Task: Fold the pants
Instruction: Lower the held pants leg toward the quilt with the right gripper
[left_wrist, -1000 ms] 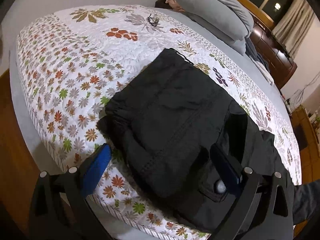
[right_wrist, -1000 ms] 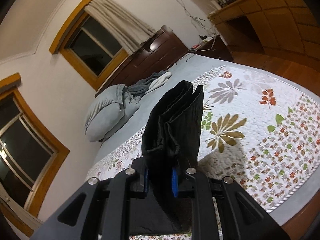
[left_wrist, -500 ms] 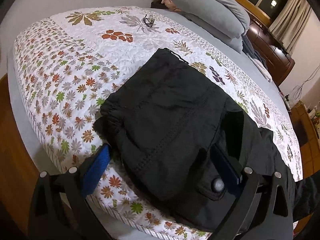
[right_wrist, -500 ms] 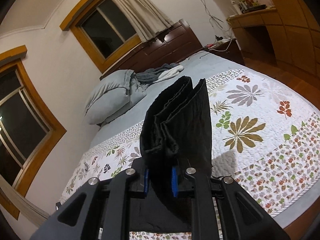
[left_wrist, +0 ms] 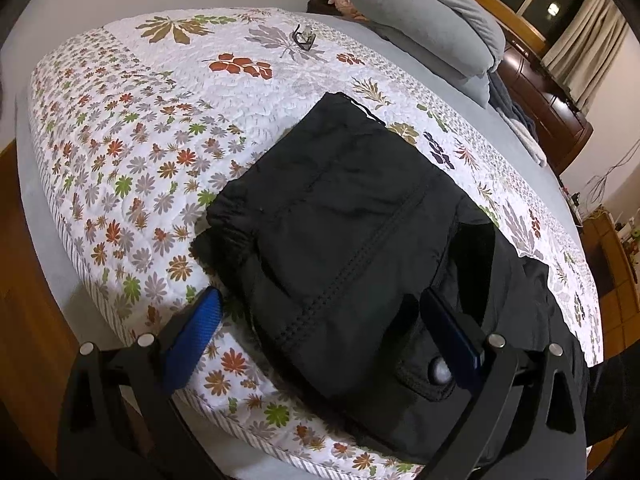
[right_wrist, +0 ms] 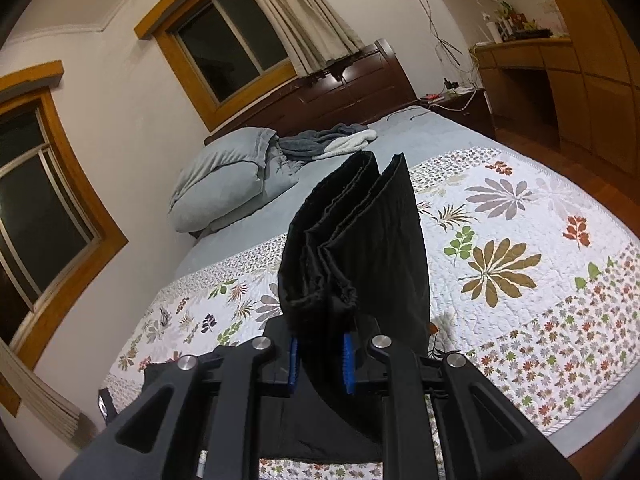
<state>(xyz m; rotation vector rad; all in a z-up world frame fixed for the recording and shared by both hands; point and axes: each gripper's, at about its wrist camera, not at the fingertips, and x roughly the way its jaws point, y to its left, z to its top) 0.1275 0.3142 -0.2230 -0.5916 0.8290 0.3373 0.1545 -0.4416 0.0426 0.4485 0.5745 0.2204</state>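
On the near edge of the bed (left_wrist: 120,128), the black pants (left_wrist: 340,220) lie part-folded, long axis running far-right. The right claw (right_wrist: 320,360) (clenched on the bunched leg ends) holds them upright; the left claw (left_wrist: 320,340) stands released, straddling the near hem.

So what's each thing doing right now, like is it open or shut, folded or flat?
Black pants: folded, one end lifted.
Right gripper: shut on pants.
Left gripper: open, above pants.
Quilt: spread flat.
Curtain: drawn aside.
Glasses: lying on quilt.
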